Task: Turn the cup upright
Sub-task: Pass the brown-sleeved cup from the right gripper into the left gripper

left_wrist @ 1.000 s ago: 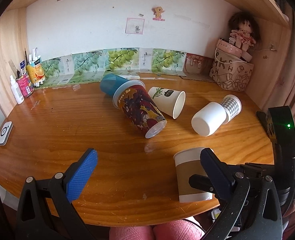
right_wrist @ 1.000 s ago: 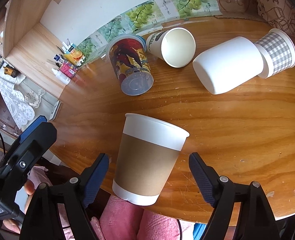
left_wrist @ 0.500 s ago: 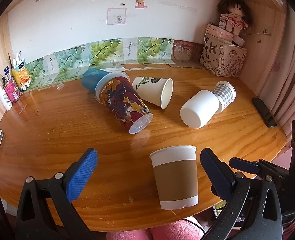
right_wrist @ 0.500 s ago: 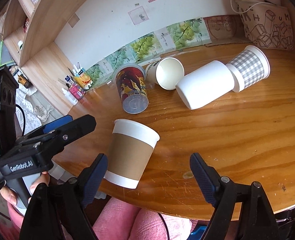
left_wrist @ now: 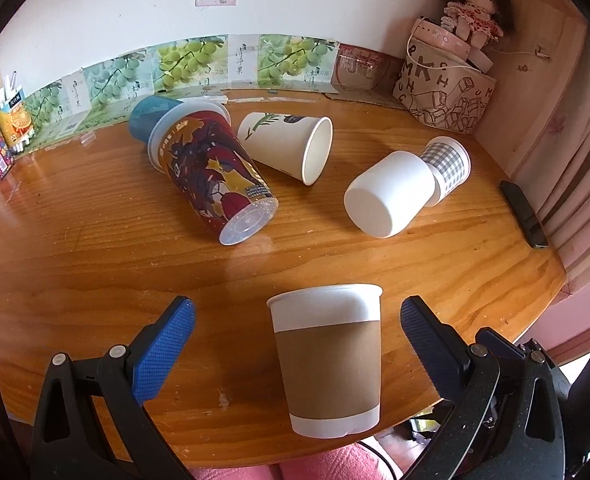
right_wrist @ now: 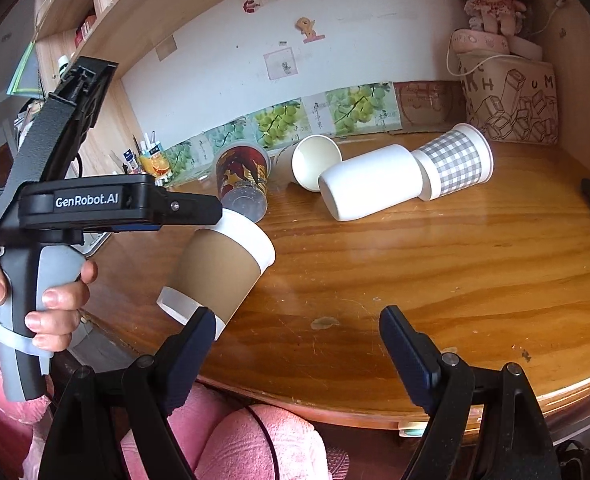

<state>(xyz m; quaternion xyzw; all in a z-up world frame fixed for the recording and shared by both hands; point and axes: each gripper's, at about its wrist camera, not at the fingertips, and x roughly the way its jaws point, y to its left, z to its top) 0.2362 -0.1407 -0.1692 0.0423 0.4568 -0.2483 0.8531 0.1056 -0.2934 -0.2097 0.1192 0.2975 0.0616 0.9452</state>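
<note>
A brown-sleeved paper cup [left_wrist: 329, 364] stands upright near the front edge of the round wooden table [left_wrist: 95, 264]. It also shows in the right wrist view [right_wrist: 219, 272]. My left gripper [left_wrist: 295, 334] is open, its blue pads on either side of the cup and apart from it. My right gripper [right_wrist: 295, 340] is open and empty, to the right of the cup and drawn back over the table's front edge. The left gripper's body [right_wrist: 95, 204] shows in the right wrist view, held by a hand.
Several cups lie on their sides mid-table: a red printed cup [left_wrist: 215, 176] over a blue one [left_wrist: 151, 116], a leaf-print paper cup [left_wrist: 291, 148], a white cup [left_wrist: 391, 196] nested in a checked cup [left_wrist: 447, 164]. A phone [left_wrist: 523, 214] lies at the right edge. A bag with doll [left_wrist: 447, 92] stands back right.
The right gripper has drawn back and to the right, away from the brown-sleeved cup. The left gripper has moved right and now straddles the cup, which stands in place.
</note>
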